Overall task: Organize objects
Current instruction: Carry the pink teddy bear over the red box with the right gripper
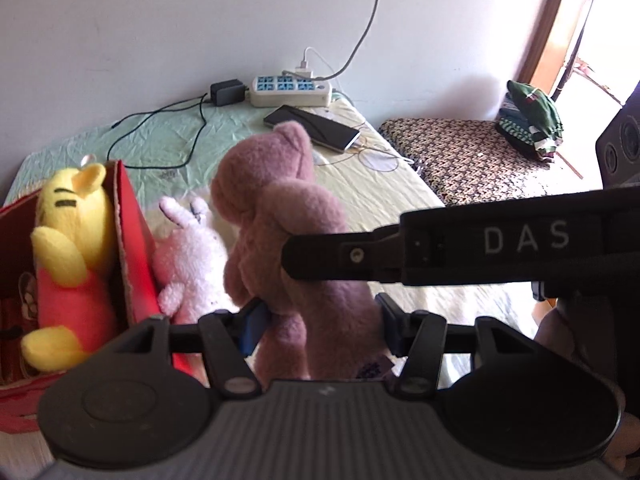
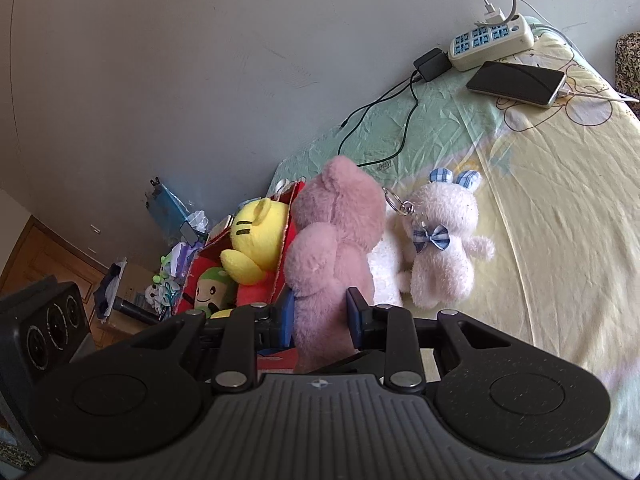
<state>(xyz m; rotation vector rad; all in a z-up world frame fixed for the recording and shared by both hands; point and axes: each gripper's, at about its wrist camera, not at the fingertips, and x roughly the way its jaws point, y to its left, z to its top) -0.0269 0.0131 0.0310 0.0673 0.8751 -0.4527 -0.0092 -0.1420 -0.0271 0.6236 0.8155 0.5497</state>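
A pink plush bear point(image 1: 280, 216) is held upright above the bed by both grippers. My left gripper point(image 1: 320, 316) is shut on its lower body. In the left wrist view a black finger point(image 1: 320, 256) of my right gripper presses on its side from the right. In the right wrist view my right gripper point(image 2: 322, 316) is shut on the bear point(image 2: 336, 240) near its waist. To the left, an open red box point(image 1: 132, 240) holds a yellow plush point(image 1: 72, 216). A white bunny plush point(image 2: 444, 248) with a blue bow lies on the yellow sheet, right of the box point(image 2: 202, 260).
A power strip point(image 1: 292, 88), a black charger point(image 1: 226, 92) with cables and a phone point(image 1: 316, 126) lie at the back of the bed. A patterned bench point(image 1: 472, 160) to the right bears folded clothes point(image 1: 528, 120). A dark speaker point(image 2: 44, 328) stands at the left.
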